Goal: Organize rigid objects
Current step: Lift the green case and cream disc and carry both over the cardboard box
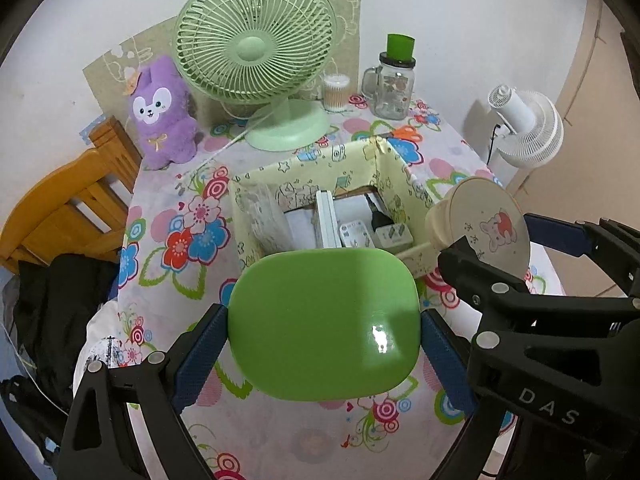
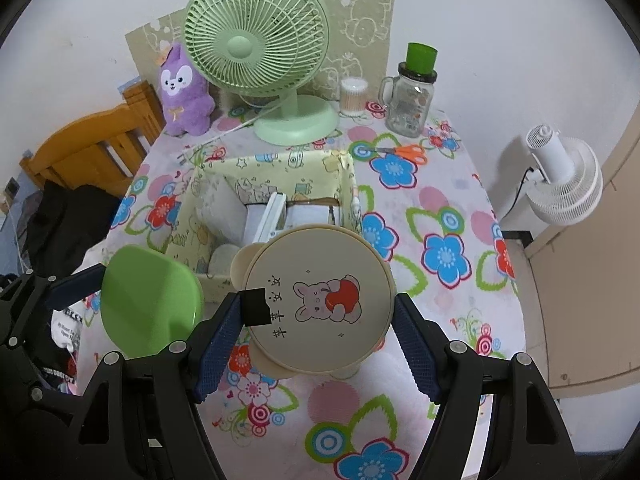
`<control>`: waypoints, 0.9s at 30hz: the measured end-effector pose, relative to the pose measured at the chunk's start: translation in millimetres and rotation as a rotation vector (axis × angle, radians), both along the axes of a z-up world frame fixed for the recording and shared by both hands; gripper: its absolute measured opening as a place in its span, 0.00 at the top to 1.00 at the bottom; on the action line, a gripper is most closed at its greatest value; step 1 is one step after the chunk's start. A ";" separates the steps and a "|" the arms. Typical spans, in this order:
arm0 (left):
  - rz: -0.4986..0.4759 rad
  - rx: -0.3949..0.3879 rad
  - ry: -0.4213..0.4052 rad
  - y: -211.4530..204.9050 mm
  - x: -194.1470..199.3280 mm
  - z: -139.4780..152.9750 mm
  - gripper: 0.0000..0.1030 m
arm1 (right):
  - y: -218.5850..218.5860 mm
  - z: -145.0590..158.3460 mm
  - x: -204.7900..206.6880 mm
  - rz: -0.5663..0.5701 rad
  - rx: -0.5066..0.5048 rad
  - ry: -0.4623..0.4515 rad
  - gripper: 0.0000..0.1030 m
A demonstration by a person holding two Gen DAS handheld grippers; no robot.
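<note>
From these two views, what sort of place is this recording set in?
Most likely a room in a home, perhaps a bedroom corner. A table under a flowered tablecloth holds a green desk fan and a purple plush toy, and a wooden chair stands beside it.

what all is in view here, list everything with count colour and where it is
green lid: 1, bright green, held in the left gripper
round lid: 1, cream with a bear picture, held in the right gripper
storage box: 1, pale yellow patterned, table centre, holding chargers and white items
desk fan: 1, light green, back of table
plush toy: 1, purple, left of the fan
cotton swab tub: 1, clear, right of the fan base
glass jar mug: 1, clear with green cap, back right
scissors: 1, orange handles, in front of the jar
white fan: 1, white, off the table at right
chair: 1, orange wood, left
tablecloth: 1, floral
left gripper: 1, black, blue pads
right gripper: 1, black, blue pads
</note>
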State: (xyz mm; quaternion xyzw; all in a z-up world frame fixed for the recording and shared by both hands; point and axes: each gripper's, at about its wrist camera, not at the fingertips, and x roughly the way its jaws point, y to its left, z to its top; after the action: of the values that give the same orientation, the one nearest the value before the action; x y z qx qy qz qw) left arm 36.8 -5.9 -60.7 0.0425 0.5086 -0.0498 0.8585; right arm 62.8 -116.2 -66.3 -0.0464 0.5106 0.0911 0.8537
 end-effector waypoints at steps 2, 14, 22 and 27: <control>0.006 -0.003 0.000 -0.1 3.4 0.6 0.08 | 0.1 1.2 4.5 0.008 -0.005 -0.002 0.26; 0.042 -0.012 0.006 2.1 31.4 -1.9 0.08 | 1.9 -2.5 38.1 0.046 -0.001 0.027 0.26; 0.062 -0.016 -0.003 6.7 51.0 -2.3 0.08 | 7.7 -3.3 62.0 0.072 -0.005 0.026 0.26; 0.070 -0.018 0.008 10.3 61.9 -6.7 0.08 | 11.8 -6.4 72.7 0.083 -0.007 0.034 0.26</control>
State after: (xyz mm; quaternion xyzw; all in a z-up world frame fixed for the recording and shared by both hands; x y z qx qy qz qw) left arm 98.7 4.4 -67.4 0.0168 0.5129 -0.0243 0.8579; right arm 135.6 -104.4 -72.7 -0.0689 0.5230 0.1254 0.8402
